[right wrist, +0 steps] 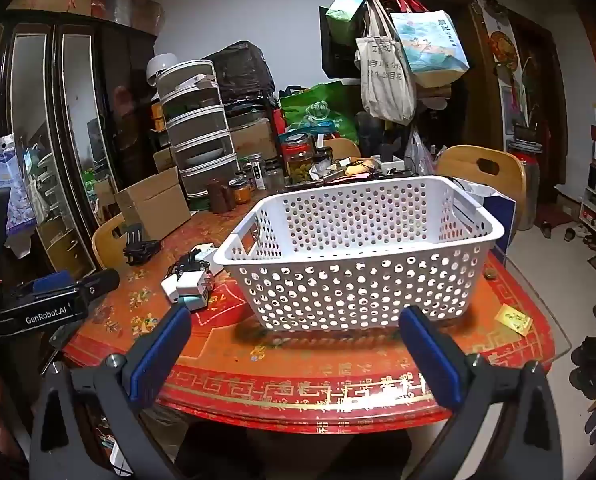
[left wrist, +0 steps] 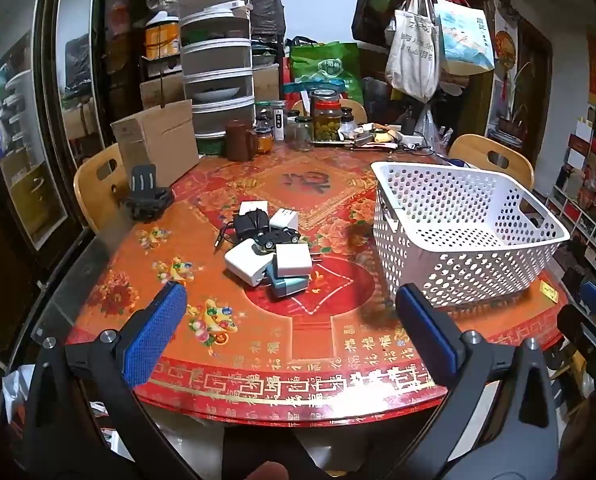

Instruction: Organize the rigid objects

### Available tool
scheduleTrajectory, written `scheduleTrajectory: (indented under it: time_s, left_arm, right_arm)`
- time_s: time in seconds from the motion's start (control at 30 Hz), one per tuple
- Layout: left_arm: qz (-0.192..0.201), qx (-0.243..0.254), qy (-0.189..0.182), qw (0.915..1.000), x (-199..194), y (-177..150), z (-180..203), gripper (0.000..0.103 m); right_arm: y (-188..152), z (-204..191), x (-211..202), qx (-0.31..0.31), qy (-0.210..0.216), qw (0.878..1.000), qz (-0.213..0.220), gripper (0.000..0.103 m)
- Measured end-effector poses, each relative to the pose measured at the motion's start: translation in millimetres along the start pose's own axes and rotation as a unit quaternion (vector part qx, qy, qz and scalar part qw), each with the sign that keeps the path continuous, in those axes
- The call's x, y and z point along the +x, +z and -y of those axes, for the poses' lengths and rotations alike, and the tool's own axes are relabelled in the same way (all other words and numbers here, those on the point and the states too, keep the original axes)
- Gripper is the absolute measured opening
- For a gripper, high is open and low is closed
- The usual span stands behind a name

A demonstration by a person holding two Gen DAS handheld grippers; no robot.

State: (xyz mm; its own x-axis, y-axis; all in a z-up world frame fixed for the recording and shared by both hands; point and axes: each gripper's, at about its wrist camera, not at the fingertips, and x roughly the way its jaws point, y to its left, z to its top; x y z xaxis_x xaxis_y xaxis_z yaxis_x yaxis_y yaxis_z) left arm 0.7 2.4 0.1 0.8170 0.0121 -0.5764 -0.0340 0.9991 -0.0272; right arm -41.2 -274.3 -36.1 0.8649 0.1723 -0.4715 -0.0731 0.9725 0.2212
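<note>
A pile of white chargers (left wrist: 269, 258), a black adapter (left wrist: 251, 222) and a small black toy car (left wrist: 278, 237) lies on the red table (left wrist: 310, 360). The pile also shows in the right wrist view (right wrist: 189, 280). An empty white perforated basket (left wrist: 458, 236) stands right of the pile; in the right wrist view the basket (right wrist: 358, 248) is straight ahead. My left gripper (left wrist: 289, 328) is open and empty, near the table's front edge, short of the pile. My right gripper (right wrist: 293, 348) is open and empty in front of the basket.
A cardboard box (left wrist: 157, 144), a black phone stand (left wrist: 147, 196), jars (left wrist: 326, 118) and stacked food covers (left wrist: 217, 60) crowd the table's back. Wooden chairs (left wrist: 494, 160) stand around it. A small yellow card (right wrist: 514, 318) lies at the right edge.
</note>
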Motion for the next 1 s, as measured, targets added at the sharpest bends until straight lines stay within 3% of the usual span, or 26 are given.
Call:
scheduleTrajectory:
  time_s: [0.1,0.23,1.0]
  left_arm:
    - [-0.005,-0.018,0.000,0.9998,5,2,-8,0.103]
    - [0.006,0.010,0.000,0.9999,6,3,0,0.103]
    - [0.011,0.006,-0.007,0.9999,3,0,1,0.103]
  right_arm:
    - [1,0,-2,-0.005,-0.002,1.000,-0.001,0.103]
    - [2,0,-6,-0.004,-0.002,1.000,-0.002,0.103]
    - [0,1,-2,0.000,-0.002,1.000,-0.002,0.103]
